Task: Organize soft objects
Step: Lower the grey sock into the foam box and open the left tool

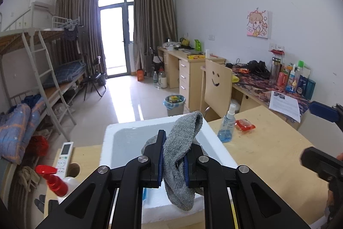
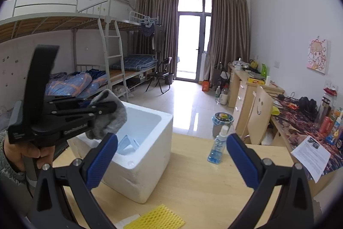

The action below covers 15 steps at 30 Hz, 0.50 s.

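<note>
A grey sock (image 1: pixel 182 149) hangs pinched between the blue pads of my left gripper (image 1: pixel 174 156), which is shut on it just above the white foam box (image 1: pixel 107 138). From the right wrist view the same sock (image 2: pixel 111 115) sits in the left gripper (image 2: pixel 105 109) over the box's near left corner (image 2: pixel 148 164), with a hand (image 2: pixel 27 156) holding the tool. A pale folded item (image 2: pixel 128 145) lies inside the box. My right gripper (image 2: pixel 171 156) stands open and empty over the wooden table, right of the box. A yellow mesh sponge (image 2: pixel 156 218) lies near the front edge.
A blue spray bottle (image 2: pixel 218 145) stands on the table (image 2: pixel 203 181) behind the box; a red packet (image 1: pixel 244 125) lies beside it. A red-topped spray bottle (image 1: pixel 55 181) and a white remote (image 1: pixel 64 156) sit left of the box. A printed sheet (image 2: pixel 310 156) hangs off the cluttered desk at right.
</note>
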Motion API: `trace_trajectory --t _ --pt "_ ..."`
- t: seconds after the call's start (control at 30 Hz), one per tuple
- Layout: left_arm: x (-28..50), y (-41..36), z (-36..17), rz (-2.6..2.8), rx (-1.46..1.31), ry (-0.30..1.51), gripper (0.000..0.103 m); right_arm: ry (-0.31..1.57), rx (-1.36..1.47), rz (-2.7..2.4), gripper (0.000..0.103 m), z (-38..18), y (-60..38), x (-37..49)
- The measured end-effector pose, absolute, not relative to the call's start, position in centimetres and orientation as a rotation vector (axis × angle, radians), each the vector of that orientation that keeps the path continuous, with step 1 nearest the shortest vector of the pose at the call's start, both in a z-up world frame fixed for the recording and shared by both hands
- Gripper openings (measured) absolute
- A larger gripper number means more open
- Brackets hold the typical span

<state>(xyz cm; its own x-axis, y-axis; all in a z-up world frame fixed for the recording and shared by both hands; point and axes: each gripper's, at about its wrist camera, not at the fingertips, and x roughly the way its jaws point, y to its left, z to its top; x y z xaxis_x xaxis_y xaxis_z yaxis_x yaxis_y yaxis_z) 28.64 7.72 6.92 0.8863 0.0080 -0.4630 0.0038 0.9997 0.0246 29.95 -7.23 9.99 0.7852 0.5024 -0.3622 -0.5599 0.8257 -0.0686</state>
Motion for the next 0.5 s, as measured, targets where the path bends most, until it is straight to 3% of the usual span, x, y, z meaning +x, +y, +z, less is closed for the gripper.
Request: trace_trajectory --t 0.3,0.4,0.47,0.5 --pt "30.1 7.4 6.4 0.023 0.022 0.498 0.018 0.317 -0.122 0.545 0.102 10.2 -8.9 29.2" --pt "30.5 7.9 6.2 0.034 0.002 0.504 0.04 0.32 -0.13 0.538 0.102 9.8 -8.8 28.9" --pt "30.6 8.1 6.2 0.042 -0.01 0.5 0.072 0.322 -0.129 0.534 0.102 9.8 -8.7 28.7" --pt "30.5 8.1 6.3 0.044 -0.015 0.495 0.077 0.323 -0.127 0.534 0.102 9.8 -8.7 28.7"
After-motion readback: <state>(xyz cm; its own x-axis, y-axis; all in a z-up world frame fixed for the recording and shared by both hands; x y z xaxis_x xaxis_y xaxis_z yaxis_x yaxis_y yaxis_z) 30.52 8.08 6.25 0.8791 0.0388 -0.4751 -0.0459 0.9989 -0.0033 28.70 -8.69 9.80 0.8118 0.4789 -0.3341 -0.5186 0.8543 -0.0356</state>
